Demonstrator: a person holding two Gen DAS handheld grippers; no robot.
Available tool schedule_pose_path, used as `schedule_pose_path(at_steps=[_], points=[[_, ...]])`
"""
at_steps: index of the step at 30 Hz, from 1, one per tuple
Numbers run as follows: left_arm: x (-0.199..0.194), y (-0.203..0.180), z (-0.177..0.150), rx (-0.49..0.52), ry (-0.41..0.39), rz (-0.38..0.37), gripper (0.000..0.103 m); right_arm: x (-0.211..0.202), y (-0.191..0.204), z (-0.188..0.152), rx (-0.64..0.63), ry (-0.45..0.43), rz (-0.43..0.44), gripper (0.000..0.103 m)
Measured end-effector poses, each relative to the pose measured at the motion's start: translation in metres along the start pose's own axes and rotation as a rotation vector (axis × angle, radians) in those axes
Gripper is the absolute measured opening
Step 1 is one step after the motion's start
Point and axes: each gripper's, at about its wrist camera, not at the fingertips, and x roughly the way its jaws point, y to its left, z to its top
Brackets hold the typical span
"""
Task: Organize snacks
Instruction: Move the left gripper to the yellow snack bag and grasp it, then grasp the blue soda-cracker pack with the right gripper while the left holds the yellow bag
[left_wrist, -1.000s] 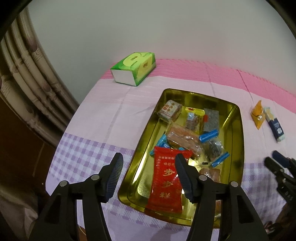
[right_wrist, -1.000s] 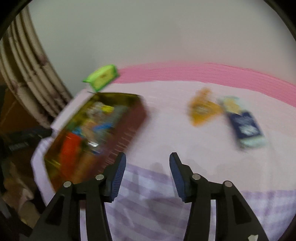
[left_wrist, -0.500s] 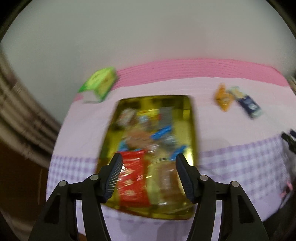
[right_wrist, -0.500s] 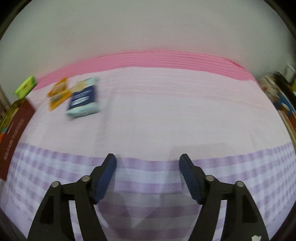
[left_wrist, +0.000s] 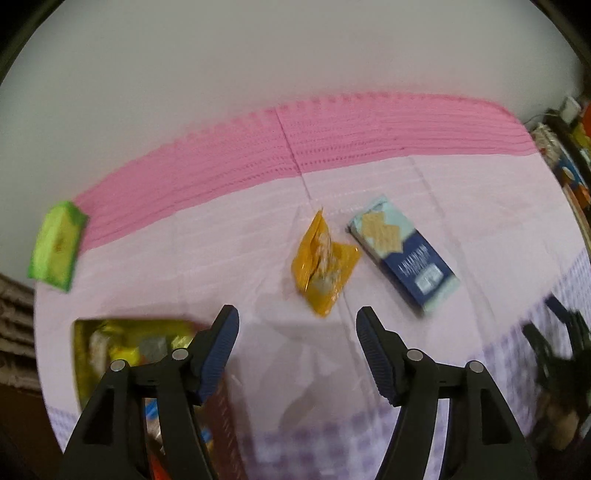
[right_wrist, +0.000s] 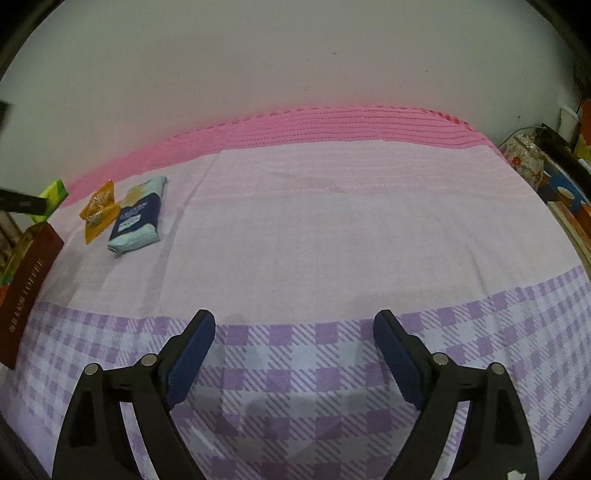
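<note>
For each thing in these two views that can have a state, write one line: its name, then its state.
left gripper: open, jaws just widened, nothing between them
right gripper: open, jaws just widened, empty
orange packet: sealed, crumpled, lying on the cloth
blue packet: sealed, lying flat
gold tray: holding snacks

Plain pale wall (right_wrist: 295, 55) behind a table under pink-and-lilac checked cloth (right_wrist: 332, 229), dim light.

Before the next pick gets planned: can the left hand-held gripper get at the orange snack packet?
Probably yes. The left hand-held gripper is open and empty, the orange snack packet lies just ahead on bare tablecloth, nothing between.
</note>
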Motion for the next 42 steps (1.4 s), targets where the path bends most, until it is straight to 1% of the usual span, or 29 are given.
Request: schedule_pose_path(at_steps=[2, 3, 5, 7, 8, 9, 10, 11, 13, 14, 16, 19, 22, 24, 28, 30, 32, 35, 38, 41, 42], points=[[0.019, -0.001, 0.011, 0.005, 0.02, -0.016, 0.067, 0.001, 0.001, -0.001, 0.001, -0.001, 0.016, 0.086], [0.028, -0.002, 0.017, 0.01, 0.03, -0.01, 0.067, 0.0, 0.0, -0.001, 0.0, -0.006, 0.023, 0.086], [0.046, -0.005, 0.026, 0.038, 0.059, -0.017, 0.067, -0.003, 0.001, -0.002, -0.003, -0.019, 0.034, 0.086], [0.064, -0.008, 0.032, 0.07, 0.099, -0.002, 0.067, -0.004, 0.001, -0.002, -0.003, -0.025, 0.04, 0.086], [0.071, -0.009, 0.033, 0.076, 0.104, 0.005, 0.067, -0.005, 0.001, -0.002, -0.003, -0.026, 0.042, 0.086], [0.075, -0.009, 0.035, 0.076, 0.102, -0.012, 0.067, -0.005, 0.001, -0.002, -0.002, -0.028, 0.045, 0.086], [0.077, -0.007, 0.036, 0.055, 0.094, -0.059, 0.062, -0.006, 0.001, -0.002, -0.001, -0.03, 0.045, 0.086], [0.077, -0.005, 0.037, 0.035, 0.085, -0.078, 0.051, -0.006, 0.001, -0.002, 0.001, -0.032, 0.045, 0.086], [0.073, -0.005, 0.035, 0.039, 0.068, -0.067, 0.037, -0.006, 0.0, -0.002, 0.002, -0.031, 0.044, 0.086], [0.071, -0.005, 0.031, 0.034, 0.067, -0.063, 0.036, -0.006, 0.001, -0.002, 0.002, -0.028, 0.041, 0.086], [0.06, -0.008, 0.016, -0.002, 0.071, -0.088, 0.035, -0.004, 0.001, -0.002, 0.001, -0.022, 0.038, 0.086], [0.027, -0.014, -0.017, -0.059, 0.03, -0.156, 0.035, -0.003, 0.0, 0.0, 0.002, -0.012, 0.032, 0.086], [-0.011, -0.03, -0.059, -0.06, -0.014, -0.222, 0.035, -0.001, 0.002, 0.0, 0.0, 0.0, 0.022, 0.086], [-0.029, -0.034, -0.081, -0.06, -0.031, -0.232, 0.035, 0.0, 0.002, 0.0, -0.001, 0.001, 0.02, 0.086], [-0.057, -0.036, -0.113, -0.047, -0.079, -0.208, 0.035, 0.001, 0.004, 0.0, -0.005, 0.006, 0.003, 0.087], [-0.069, -0.036, -0.127, -0.047, -0.084, -0.2, 0.035, 0.002, 0.006, 0.002, -0.008, 0.008, -0.001, 0.087], [-0.076, -0.031, -0.135, -0.049, -0.089, -0.194, 0.035, 0.002, 0.014, 0.005, -0.013, 0.005, 0.02, 0.087], [-0.085, -0.023, -0.15, -0.062, -0.099, -0.186, 0.035, 0.006, 0.039, 0.013, -0.035, 0.005, 0.08, 0.087], [-0.093, -0.01, -0.156, -0.087, -0.116, -0.185, 0.035, 0.013, 0.075, 0.026, -0.103, -0.007, 0.132, 0.088], [-0.101, 0.005, -0.161, -0.123, -0.142, -0.172, 0.035, 0.028, 0.112, 0.041, -0.186, -0.005, 0.157, 0.088], [-0.105, 0.012, -0.163, -0.139, -0.151, -0.169, 0.035, 0.032, 0.119, 0.045, -0.2, -0.006, 0.16, 0.088]])
